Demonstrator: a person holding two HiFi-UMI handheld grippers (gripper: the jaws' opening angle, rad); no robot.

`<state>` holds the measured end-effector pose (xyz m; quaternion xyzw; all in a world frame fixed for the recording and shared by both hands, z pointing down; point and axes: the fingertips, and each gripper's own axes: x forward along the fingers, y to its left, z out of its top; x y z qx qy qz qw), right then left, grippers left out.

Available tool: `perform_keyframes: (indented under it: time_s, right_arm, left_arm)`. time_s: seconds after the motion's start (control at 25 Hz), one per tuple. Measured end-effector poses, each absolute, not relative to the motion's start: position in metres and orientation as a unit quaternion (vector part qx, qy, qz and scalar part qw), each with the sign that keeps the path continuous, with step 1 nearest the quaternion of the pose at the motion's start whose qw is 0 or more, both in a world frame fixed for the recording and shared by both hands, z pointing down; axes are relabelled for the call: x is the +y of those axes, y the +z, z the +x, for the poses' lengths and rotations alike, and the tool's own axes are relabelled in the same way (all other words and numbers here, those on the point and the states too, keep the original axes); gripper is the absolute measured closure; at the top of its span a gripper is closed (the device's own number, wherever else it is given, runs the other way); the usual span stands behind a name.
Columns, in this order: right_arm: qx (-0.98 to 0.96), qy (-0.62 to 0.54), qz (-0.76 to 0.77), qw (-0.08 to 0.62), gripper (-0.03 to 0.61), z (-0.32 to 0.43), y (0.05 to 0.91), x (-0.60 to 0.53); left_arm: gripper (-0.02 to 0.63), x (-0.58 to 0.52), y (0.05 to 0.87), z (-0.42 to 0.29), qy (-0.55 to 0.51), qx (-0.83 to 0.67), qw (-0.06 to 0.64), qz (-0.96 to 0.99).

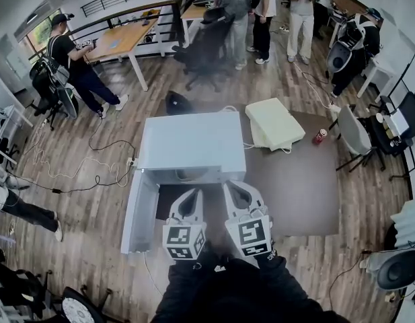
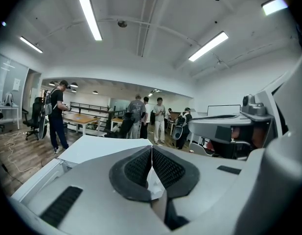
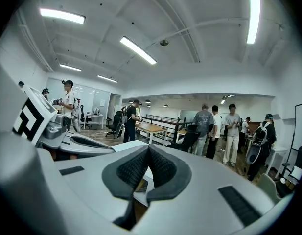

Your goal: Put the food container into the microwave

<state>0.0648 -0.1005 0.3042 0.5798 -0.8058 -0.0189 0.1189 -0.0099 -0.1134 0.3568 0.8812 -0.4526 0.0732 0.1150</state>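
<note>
A white microwave [image 1: 192,143] stands on a dark brown table [image 1: 294,187], its door [image 1: 140,210] swung open toward the left. A cream lidded food container [image 1: 274,122] lies on the table to the microwave's right, apart from both grippers. My left gripper [image 1: 191,195] and right gripper [image 1: 236,188] hover side by side before the microwave's open front. Both are shut with nothing between the pads. In the left gripper view the left gripper [image 2: 151,153] has its pads pressed together above the microwave's top [image 2: 94,148]. In the right gripper view the right gripper [image 3: 148,152] is likewise shut and empty.
A red can [image 1: 319,136] stands right of the container near the table's edge. Cables trail on the wooden floor at the left [image 1: 72,173]. Office chairs [image 1: 355,136] and several people stand around the room beyond the table.
</note>
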Motion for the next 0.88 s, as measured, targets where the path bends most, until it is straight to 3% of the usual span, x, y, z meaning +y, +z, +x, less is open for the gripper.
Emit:
perform_keyframes:
  time_s: [0.88]
  right_arm:
    - [-0.805,-0.024,0.585,0.098,0.557,0.082,0.297,-0.082]
  left_arm:
    - [0.58,-0.098,0.35,0.007,0.071,-0.45,0.104,0.884]
